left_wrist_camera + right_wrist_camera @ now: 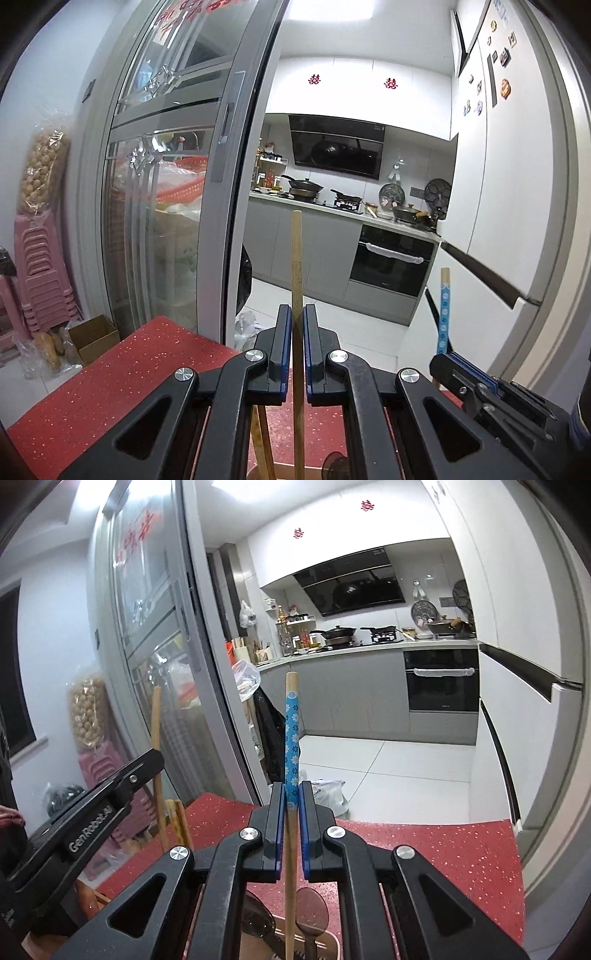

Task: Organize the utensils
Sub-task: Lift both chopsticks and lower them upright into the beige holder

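My left gripper (297, 317) is shut on a plain wooden chopstick (296, 258) that stands upright above the red table (110, 373). My right gripper (291, 794) is shut on a wooden utensil handle with a blue flowered wrap (291, 738), also upright. That blue handle shows at the right of the left wrist view (443, 310), with the right gripper below it. The left gripper's body (92, 812) shows at the left of the right wrist view, with the plain chopstick (157, 731) above it. Below the grippers, more wooden sticks (264, 443) and a dark spoon (312, 912) stand in a wooden holder (328, 949).
A glass sliding door (166, 203) stands to the left, with stacked pink stools (40, 273) and a cardboard box (94, 336) beside it. The kitchen counter with pans (306, 190) and an oven (391, 262) lies ahead. A white fridge (517, 184) is on the right.
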